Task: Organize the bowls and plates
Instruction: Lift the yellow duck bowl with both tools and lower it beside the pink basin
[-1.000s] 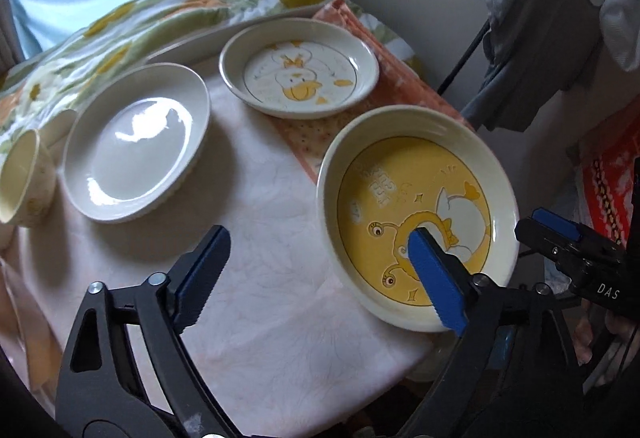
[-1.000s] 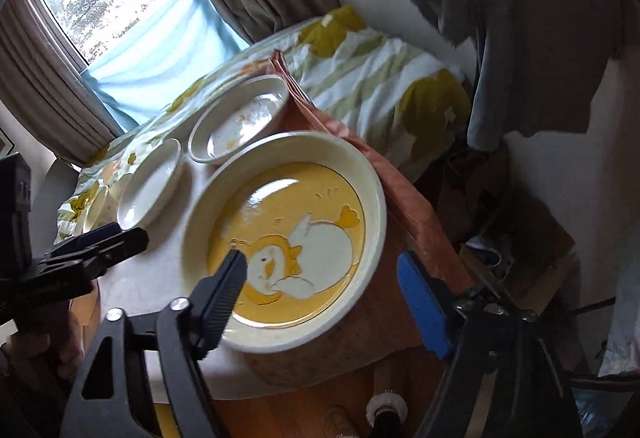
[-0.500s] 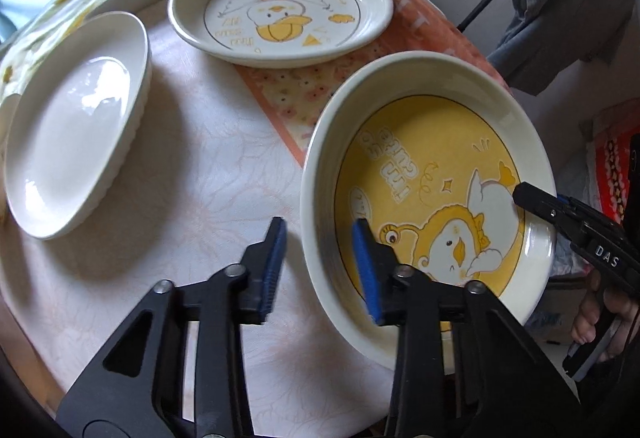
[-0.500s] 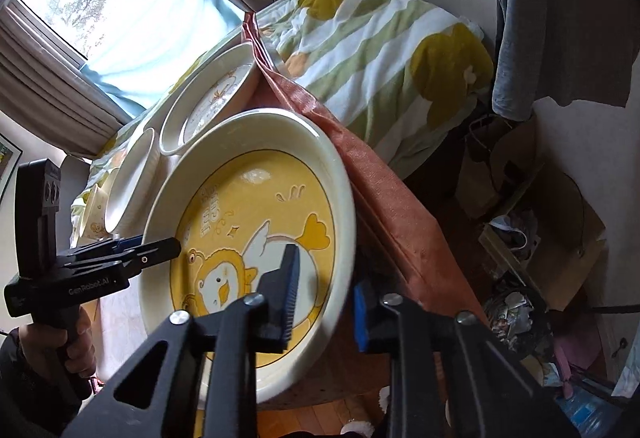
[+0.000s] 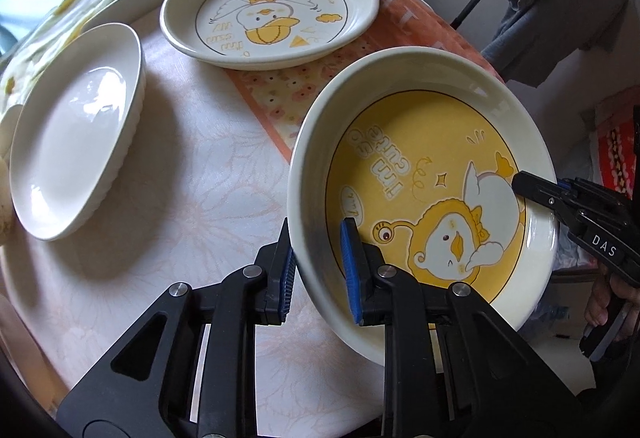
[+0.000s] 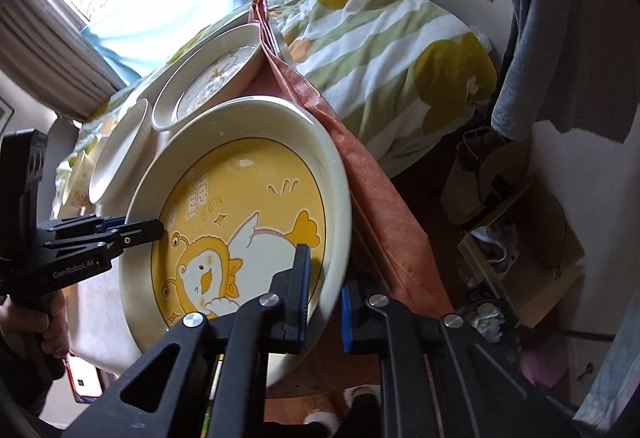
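Note:
A large yellow duck bowl [image 5: 424, 173] sits tilted at the table's right edge, and it also shows in the right wrist view [image 6: 240, 205]. My left gripper [image 5: 320, 270] is shut on its left rim, one pad inside and one outside. My right gripper [image 6: 324, 302] is shut on its right rim; it shows in the left wrist view [image 5: 536, 189] too. A white duck plate [image 5: 272, 5] lies behind it on an orange cloth. A plain white oval dish [image 5: 76, 129] lies to the left.
The round table [image 5: 200, 197] has a pale patterned cover. A cup [image 5: 6, 189] sits at the far left edge. A flowered blanket [image 6: 384, 49] lies behind the table. Hanging clothes [image 6: 560, 17] and floor clutter [image 6: 512, 238] are on the right.
Both grippers moved in from open and closed on opposite rims of the yellow duck bowl. The bowl now looks tilted and raised slightly.

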The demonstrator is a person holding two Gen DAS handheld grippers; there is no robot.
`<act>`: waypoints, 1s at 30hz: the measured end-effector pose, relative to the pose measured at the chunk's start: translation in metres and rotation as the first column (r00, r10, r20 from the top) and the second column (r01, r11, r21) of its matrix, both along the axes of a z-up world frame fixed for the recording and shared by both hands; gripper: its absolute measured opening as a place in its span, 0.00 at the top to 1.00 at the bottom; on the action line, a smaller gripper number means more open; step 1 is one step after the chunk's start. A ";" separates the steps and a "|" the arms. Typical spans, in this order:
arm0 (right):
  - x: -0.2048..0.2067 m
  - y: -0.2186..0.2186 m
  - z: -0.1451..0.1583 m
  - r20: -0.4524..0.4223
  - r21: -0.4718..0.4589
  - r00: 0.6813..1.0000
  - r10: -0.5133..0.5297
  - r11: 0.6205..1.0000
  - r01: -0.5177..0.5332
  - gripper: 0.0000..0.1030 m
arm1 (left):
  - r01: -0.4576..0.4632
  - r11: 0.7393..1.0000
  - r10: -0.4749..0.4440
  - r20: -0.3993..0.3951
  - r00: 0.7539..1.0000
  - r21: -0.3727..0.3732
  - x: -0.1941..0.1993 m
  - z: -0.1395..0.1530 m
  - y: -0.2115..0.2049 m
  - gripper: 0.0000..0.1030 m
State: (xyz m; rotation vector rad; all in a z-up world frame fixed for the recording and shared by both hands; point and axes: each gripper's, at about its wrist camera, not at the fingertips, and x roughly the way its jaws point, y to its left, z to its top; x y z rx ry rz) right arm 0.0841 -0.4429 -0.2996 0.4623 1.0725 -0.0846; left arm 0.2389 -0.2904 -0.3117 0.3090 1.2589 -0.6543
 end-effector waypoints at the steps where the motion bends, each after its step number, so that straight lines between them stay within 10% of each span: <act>1: 0.001 0.000 0.002 0.000 -0.010 1.000 0.008 1.000 -0.008 0.88 | -0.001 1.000 0.001 0.002 1.000 -0.003 -0.002 0.002 0.001 0.82; 15: 0.021 0.044 0.058 0.079 -0.123 0.983 0.169 0.980 -0.158 0.88 | -0.162 0.981 0.171 0.084 0.982 -0.106 -0.014 0.060 0.072 0.82; 30: 0.053 0.197 0.077 0.105 -0.097 0.889 0.446 0.894 -0.437 0.87 | -0.430 0.897 0.440 0.132 0.888 -0.101 -0.049 0.080 0.246 0.82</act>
